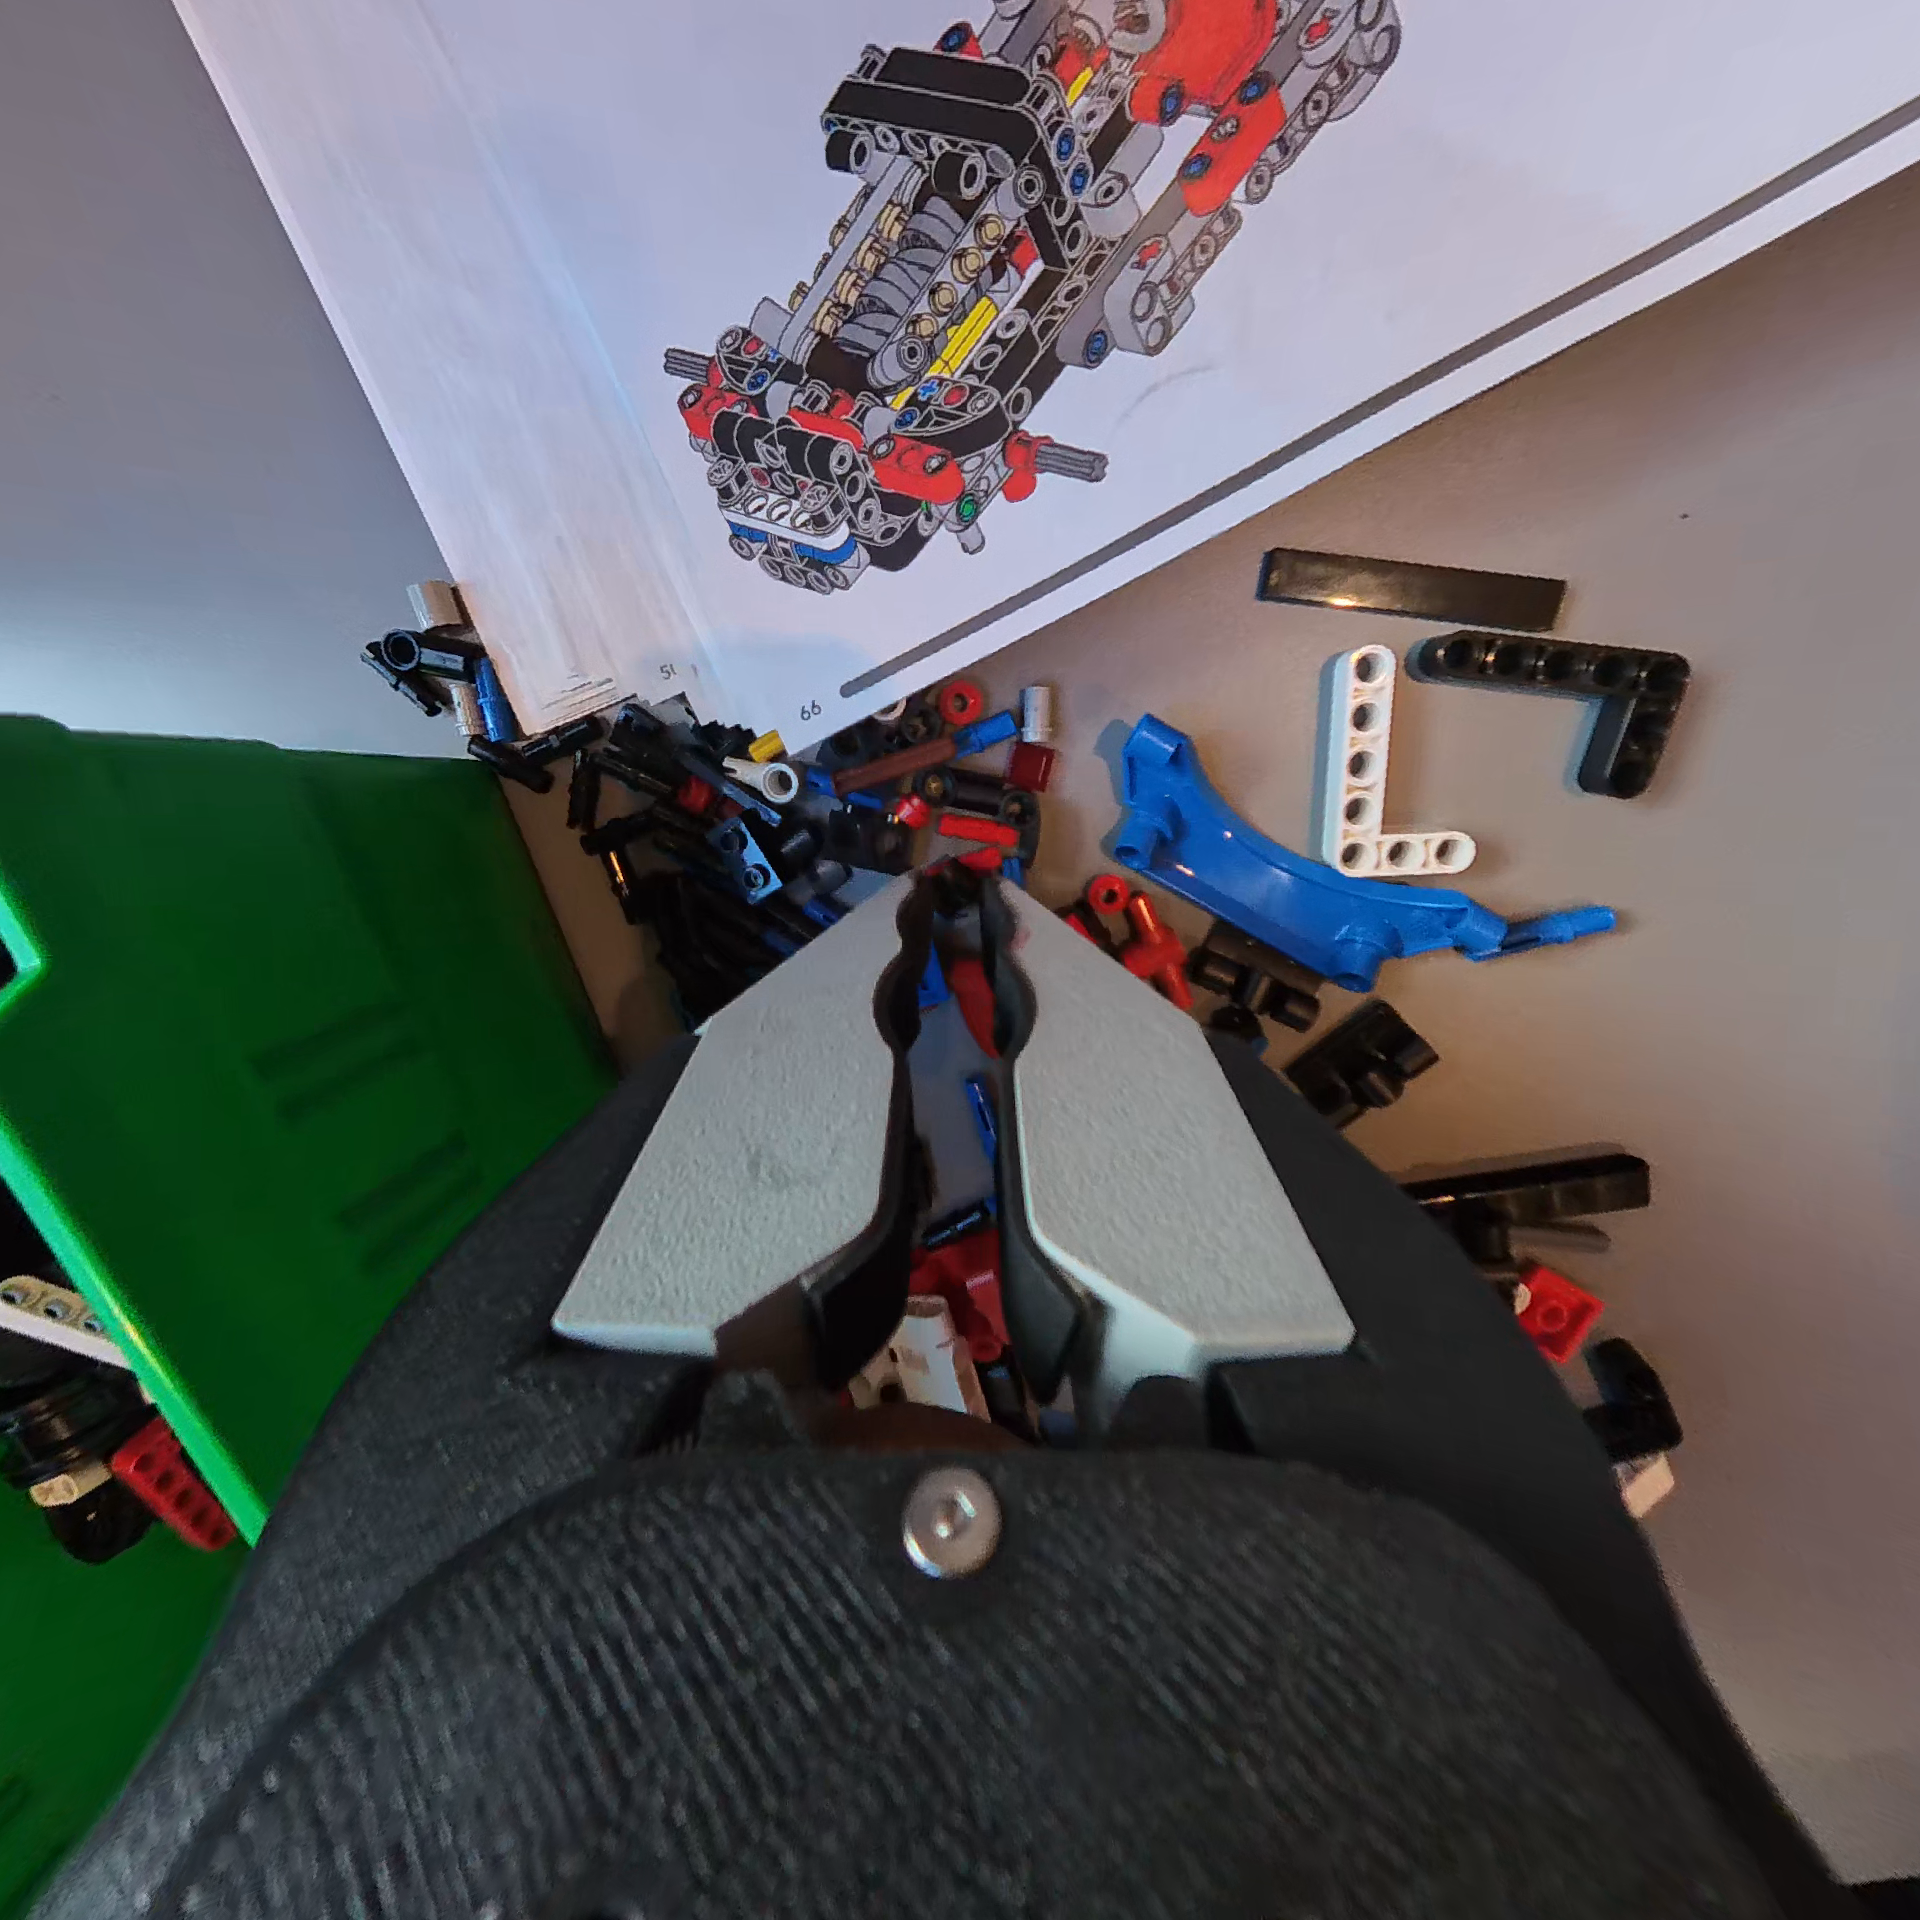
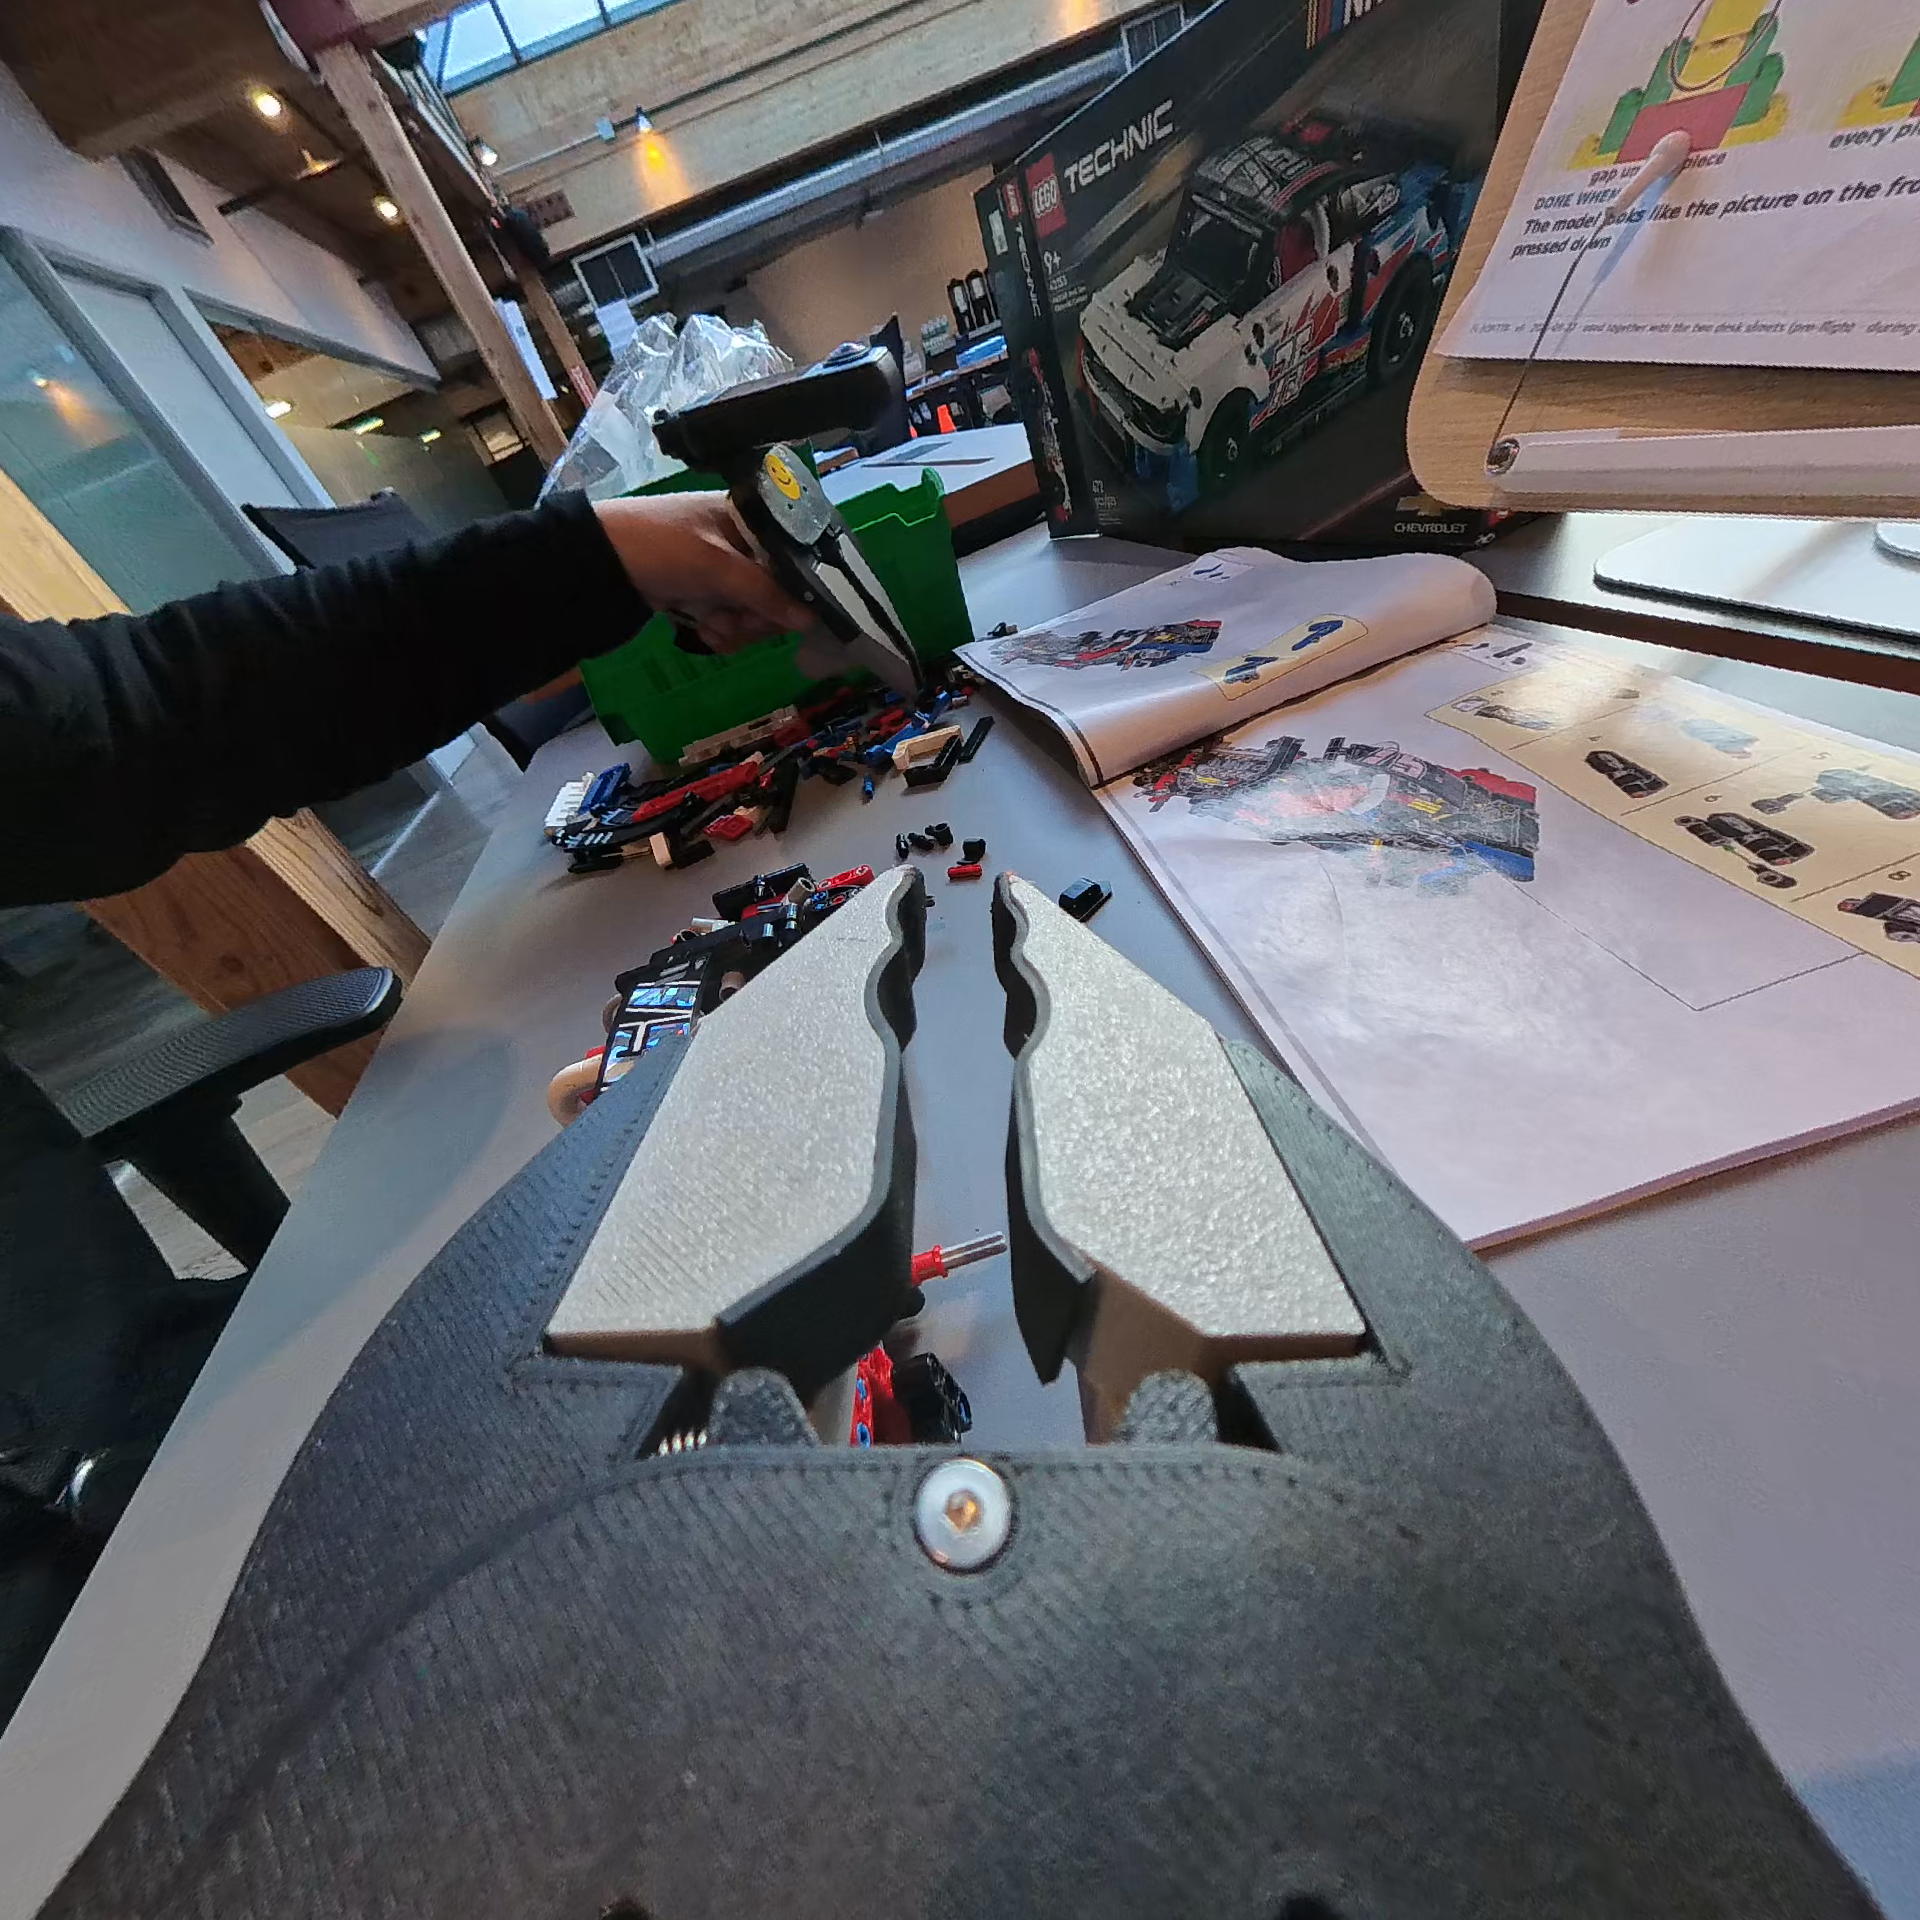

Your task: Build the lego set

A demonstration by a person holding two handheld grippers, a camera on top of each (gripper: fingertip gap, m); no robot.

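Green bin (image 1: 260, 987) comes first on our left, hard against the heap of loose pieces (image 1: 748, 821) that we take as our landmark. Over the heap our left gripper (image 1: 961, 894) has its fingers nearly pressed together, tips in among the pieces beside a small red pin (image 1: 971, 857); we cannot tell whether they actually grip it. Behind the heap the open instruction booklet (image 1: 1039, 260) lies flat, its corner touching the pieces. Right of the heap lie a blue curved panel (image 1: 1278, 894), then a white L-shaped beam (image 1: 1361, 769) and a black L-shaped beam (image 1: 1579, 696), each apart from the next. Nearer to us than the heap, our right gripper (image 2: 958, 904) hangs spread and empty over the grey table (image 2: 1662, 1455), with the half-built car (image 2: 717, 956) just to its left, and the set's box (image 2: 1247, 312) stands well behind the heap
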